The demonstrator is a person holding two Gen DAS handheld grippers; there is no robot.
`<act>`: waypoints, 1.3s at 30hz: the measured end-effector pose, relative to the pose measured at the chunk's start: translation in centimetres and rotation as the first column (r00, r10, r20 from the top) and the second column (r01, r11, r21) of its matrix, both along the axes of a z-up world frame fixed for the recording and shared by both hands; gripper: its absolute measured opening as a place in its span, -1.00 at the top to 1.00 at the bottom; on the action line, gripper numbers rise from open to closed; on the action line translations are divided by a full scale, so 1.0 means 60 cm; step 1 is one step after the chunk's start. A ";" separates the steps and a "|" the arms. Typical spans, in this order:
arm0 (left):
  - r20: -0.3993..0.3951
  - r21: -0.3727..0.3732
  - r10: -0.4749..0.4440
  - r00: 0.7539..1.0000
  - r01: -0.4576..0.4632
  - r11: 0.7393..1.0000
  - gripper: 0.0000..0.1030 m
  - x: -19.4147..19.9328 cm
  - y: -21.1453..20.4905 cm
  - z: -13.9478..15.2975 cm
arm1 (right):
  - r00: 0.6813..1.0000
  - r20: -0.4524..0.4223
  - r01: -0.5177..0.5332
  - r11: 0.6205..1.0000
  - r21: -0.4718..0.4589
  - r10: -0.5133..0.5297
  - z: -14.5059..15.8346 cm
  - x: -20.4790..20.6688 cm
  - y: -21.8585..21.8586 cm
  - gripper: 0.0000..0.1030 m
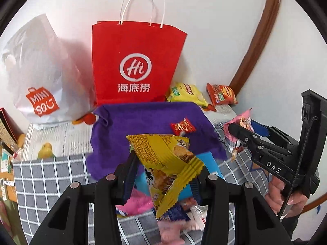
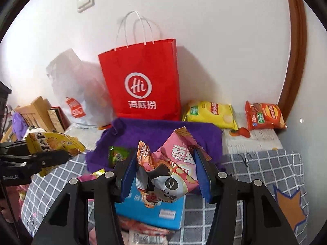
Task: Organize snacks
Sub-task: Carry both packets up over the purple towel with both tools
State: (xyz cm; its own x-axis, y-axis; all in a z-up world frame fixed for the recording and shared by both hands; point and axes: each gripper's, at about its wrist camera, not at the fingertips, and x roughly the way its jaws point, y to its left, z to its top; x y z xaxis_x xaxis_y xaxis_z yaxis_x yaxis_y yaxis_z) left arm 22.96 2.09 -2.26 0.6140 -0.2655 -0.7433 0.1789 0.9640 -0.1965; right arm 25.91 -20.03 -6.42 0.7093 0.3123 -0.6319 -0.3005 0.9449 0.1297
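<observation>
Two sets of tongs are each gripping a snack packet above a checked grey cloth. Left tongs are clamping a crinkled yellow packet, held tilted over a blue box; right tongs are squeezing a pink panda-print packet, crumpled between blue pads. Beyond them, a purple towel is lying on the surface with a small red sachet resting on it and a green sachet at its edge. Behind the towel, a red paper bag is standing upright against the wall, beside a white plastic bag. Right of it, yellow and orange chip bags are lying near the wall.
</observation>
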 end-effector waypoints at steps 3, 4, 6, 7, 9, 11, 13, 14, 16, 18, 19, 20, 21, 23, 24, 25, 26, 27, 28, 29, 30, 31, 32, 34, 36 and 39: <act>0.005 0.001 0.006 1.000 -0.006 1.000 0.16 0.026 0.003 0.002 | 1.000 0.004 -0.001 1.000 -0.006 0.001 0.006 0.030 0.010 -0.04; 0.008 0.003 0.011 1.000 -0.012 1.000 0.16 0.034 0.004 0.002 | 1.000 0.004 -0.002 1.000 -0.007 0.002 0.008 0.039 0.012 -0.04; 0.018 0.014 0.023 1.000 -0.023 1.000 0.16 0.051 0.005 0.002 | 1.000 0.013 -0.005 1.000 -0.008 0.006 0.011 0.055 0.017 -0.04; 0.018 0.016 0.026 1.000 -0.026 1.000 0.16 0.058 0.006 0.002 | 1.000 0.017 -0.010 1.000 -0.009 0.010 0.012 0.063 0.020 -0.04; 0.011 0.013 0.027 1.000 -0.028 1.000 0.16 0.075 0.009 0.001 | 1.000 0.023 -0.015 1.000 -0.014 0.015 0.013 0.081 0.027 -0.04; 0.011 0.016 0.029 1.000 -0.030 0.999 0.16 0.093 0.012 0.002 | 0.999 0.030 -0.023 0.999 -0.022 0.024 0.014 0.096 0.033 -0.04; 0.013 0.021 0.038 0.999 -0.038 0.999 0.16 0.111 0.017 0.001 | 0.999 0.033 -0.029 0.999 -0.030 0.030 0.015 0.109 0.040 -0.04; 0.014 0.018 0.042 0.999 -0.042 0.999 0.16 0.118 0.020 0.000 | 0.999 0.034 -0.032 0.999 -0.033 0.033 0.015 0.117 0.043 -0.04; 0.014 0.006 0.047 0.999 -0.047 0.999 0.16 0.137 0.027 -0.005 | 0.999 0.034 -0.039 0.999 -0.035 0.040 0.013 0.133 0.051 -0.04; 0.009 -0.001 0.054 0.998 -0.054 0.999 0.16 0.153 0.032 -0.016 | 0.999 0.029 -0.045 0.998 -0.034 0.046 0.008 0.147 0.058 -0.04; 0.002 -0.003 0.060 0.998 -0.060 0.998 0.16 0.161 0.035 -0.025 | 0.998 0.024 -0.051 0.998 -0.031 0.052 0.003 0.153 0.061 -0.04; -0.006 -0.006 0.063 0.998 -0.063 0.998 0.16 0.166 0.038 -0.033 | 0.998 0.019 -0.061 0.998 -0.027 0.062 -0.003 0.157 0.064 -0.04; -0.016 -0.008 0.066 0.998 -0.067 0.998 0.16 0.173 0.042 -0.043 | 0.997 0.014 -0.081 0.996 -0.023 0.082 -0.014 0.161 0.067 -0.04; -0.035 -0.006 0.070 0.997 -0.070 0.998 0.16 0.184 0.048 -0.062 | 0.994 0.002 -0.108 0.994 -0.027 0.108 -0.033 0.166 0.071 -0.04; -0.042 -0.006 0.073 0.996 -0.073 0.997 0.16 0.188 0.051 -0.070 | 0.993 -0.020 -0.113 0.992 -0.051 0.112 -0.046 0.174 0.075 -0.04; -0.052 -0.008 0.078 0.996 -0.078 0.997 0.16 0.193 0.056 -0.080 | 0.994 -0.027 -0.110 0.992 -0.067 0.109 -0.053 0.179 0.078 -0.04; -0.057 -0.009 0.080 0.995 -0.081 0.997 0.16 0.196 0.059 -0.087 | 0.994 -0.028 -0.104 0.992 -0.076 0.102 -0.059 0.182 0.078 -0.04; -0.066 -0.009 0.084 0.994 -0.085 0.996 0.16 0.201 0.062 -0.094 | 0.995 -0.032 -0.101 0.992 -0.076 0.099 -0.065 0.188 0.078 -0.04; -0.081 -0.002 0.085 0.993 -0.086 0.996 0.16 0.207 0.065 -0.102 | 0.994 -0.041 -0.105 0.992 -0.074 0.102 -0.069 0.192 0.078 -0.04; -0.087 -0.001 0.083 0.993 -0.084 0.997 0.16 0.211 0.066 -0.105 | 0.993 -0.050 -0.109 0.992 -0.069 0.106 -0.075 0.196 0.077 -0.04; -0.090 -0.005 0.085 0.992 -0.086 0.996 0.16 0.215 0.070 -0.109 | 0.993 -0.055 -0.111 0.992 -0.067 0.108 -0.079 0.198 0.076 -0.04; -0.095 -0.008 0.092 0.991 -0.094 0.996 0.16 0.219 0.074 -0.113 | 0.992 -0.068 -0.114 0.991 -0.069 0.110 -0.087 0.203 0.075 -0.04; -0.098 -0.009 0.096 0.991 -0.097 0.995 0.16 0.221 0.076 -0.116 | 0.991 -0.075 -0.114 0.991 -0.071 0.109 -0.092 0.206 0.075 -0.04; -0.114 -0.006 0.102 0.988 -0.103 0.995 0.16 0.225 0.079 -0.125 | 0.990 -0.097 -0.111 0.991 -0.076 0.103 -0.107 0.215 0.074 -0.04; -0.127 -0.009 0.104 0.986 -0.106 0.994 0.16 0.228 0.081 -0.132 | 0.986 -0.128 -0.120 0.990 -0.072 0.110 -0.120 0.221 0.075 -0.04; -0.135 -0.003 0.100 0.986 -0.102 0.995 0.16 0.231 0.077 -0.140 | 0.978 -0.170 -0.138 0.988 -0.069 0.125 -0.137 0.226 0.081 -0.04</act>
State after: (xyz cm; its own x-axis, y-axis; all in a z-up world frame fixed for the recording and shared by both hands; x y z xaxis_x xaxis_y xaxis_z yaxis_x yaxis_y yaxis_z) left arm 36.85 6.73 -10.65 0.5327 -0.2147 -0.8186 0.0522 0.9738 -0.2214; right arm 39.49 -15.15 -14.64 0.5498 0.3394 -0.7633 -0.4035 0.9080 0.1131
